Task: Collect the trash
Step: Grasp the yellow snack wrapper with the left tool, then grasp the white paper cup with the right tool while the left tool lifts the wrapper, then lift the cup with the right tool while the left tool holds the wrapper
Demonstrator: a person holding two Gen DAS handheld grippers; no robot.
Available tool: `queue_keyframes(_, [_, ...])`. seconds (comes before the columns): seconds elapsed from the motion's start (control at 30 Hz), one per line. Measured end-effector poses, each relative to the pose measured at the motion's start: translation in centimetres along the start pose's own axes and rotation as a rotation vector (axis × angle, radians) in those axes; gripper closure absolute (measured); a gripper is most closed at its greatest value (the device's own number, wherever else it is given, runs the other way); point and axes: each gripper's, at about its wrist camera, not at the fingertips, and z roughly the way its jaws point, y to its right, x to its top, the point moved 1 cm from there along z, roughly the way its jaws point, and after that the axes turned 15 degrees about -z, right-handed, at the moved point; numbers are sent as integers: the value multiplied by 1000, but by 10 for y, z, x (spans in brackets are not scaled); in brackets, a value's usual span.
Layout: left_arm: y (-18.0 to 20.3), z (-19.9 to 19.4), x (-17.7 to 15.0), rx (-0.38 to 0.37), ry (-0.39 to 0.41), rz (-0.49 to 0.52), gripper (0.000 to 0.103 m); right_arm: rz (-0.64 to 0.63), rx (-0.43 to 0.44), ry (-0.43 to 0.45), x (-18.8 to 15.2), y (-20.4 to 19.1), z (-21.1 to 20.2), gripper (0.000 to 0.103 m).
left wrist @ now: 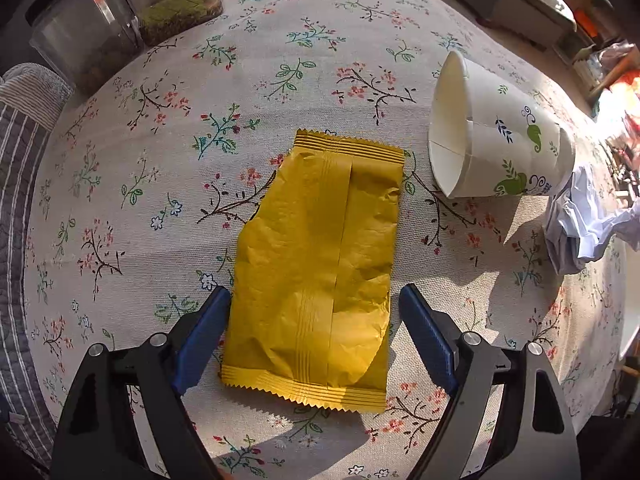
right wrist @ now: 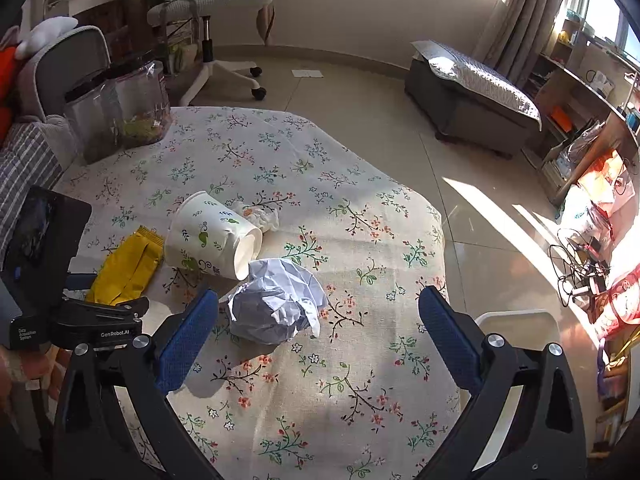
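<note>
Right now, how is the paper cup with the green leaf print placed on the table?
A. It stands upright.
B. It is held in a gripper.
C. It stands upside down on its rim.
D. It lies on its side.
D: the paper cup lies on its side on the tablecloth, its open mouth showing sideways, and no gripper touches it.

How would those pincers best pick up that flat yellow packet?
Grip the yellow wrapper across its puffy middle, descending from above, as the open left gripper already straddles it. It lies flat on the tablecloth, so its long edges must be pinched inward until the foil buckles.
</note>
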Motion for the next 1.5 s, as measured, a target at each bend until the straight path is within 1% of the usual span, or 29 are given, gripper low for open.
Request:
queue_keyframes(0.07, [-5,-3,3,-2,7,-3,37,-31,-6,14,3,-1,-2,7])
queue_keyframes(0.1, [-7,-4,3,-5,8,-10,39,-50,-9,22,4,-2,-3,7])
queue_keyframes(0.2, [-15,-8,2,-7,19,-21,53,-108,2,25,4,0,-2,7])
queue_keyframes(0.27, [-20,-11,2,-26,20,-40,61,-143,58,18,3,3,2,7])
queue_keyframes(0.37, [-34,-22,5,-54,31,-83,72,-210,184,27,4,2,7,7])
queue_keyframes(0.43, [-40,-42,5,-87,62,-126,73,-308,235,45,9,-8,8,7])
queue_keyframes(0.5, [-45,-67,7,-133,100,-164,73,-411,264,66,20,-21,10,7])
queue_keyframes(0.57, [-49,-96,8,-181,153,-191,73,-501,291,50,32,-36,17,7])
queue_keyframes(0.67, [-54,-135,7,-251,225,-216,73,-625,289,18,47,-60,32,7])
queue_keyframes(0.73, [-56,-148,12,-280,253,-234,73,-709,270,-4,52,-74,44,7])
queue_keyframes(0.8, [-57,-154,16,-289,265,-254,73,-762,255,-33,57,-86,59,7])
queue_keyframes(0.87, [-60,-155,20,-291,270,-268,72,-777,252,-54,61,-93,73,7])
queue_keyframes(0.93, [-63,-156,16,-280,276,-277,72,-770,265,-61,65,-98,83,7])
queue_keyframes(1.03, [-69,-151,22,-272,265,-288,72,-767,258,-77,66,-104,98,9])
queue_keyframes(1.1, [-73,-148,22,-271,260,-299,72,-781,245,-92,63,-110,107,16])
queue_keyframes(1.13, [-75,-148,22,-271,258,-304,72,-782,250,-101,61,-112,111,24])
queue_keyframes(1.2, [-78,-146,22,-267,255,-313,72,-771,255,-103,60,-115,112,24])
queue_keyframes(1.23, [-81,-145,22,-262,254,-319,72,-763,259,-101,61,-115,111,28])
queue_keyframes(1.27, [-83,-144,23,-256,251,-327,72,-749,268,-101,63,-115,111,32])
queue_keyframes(1.33, [-90,-141,23,-249,245,-350,72,-694,298,-92,70,-112,105,35])
queue_keyframes(1.5, [-105,-145,23,-226,269,-397,72,-528,344,-13,100,-101,76,35])
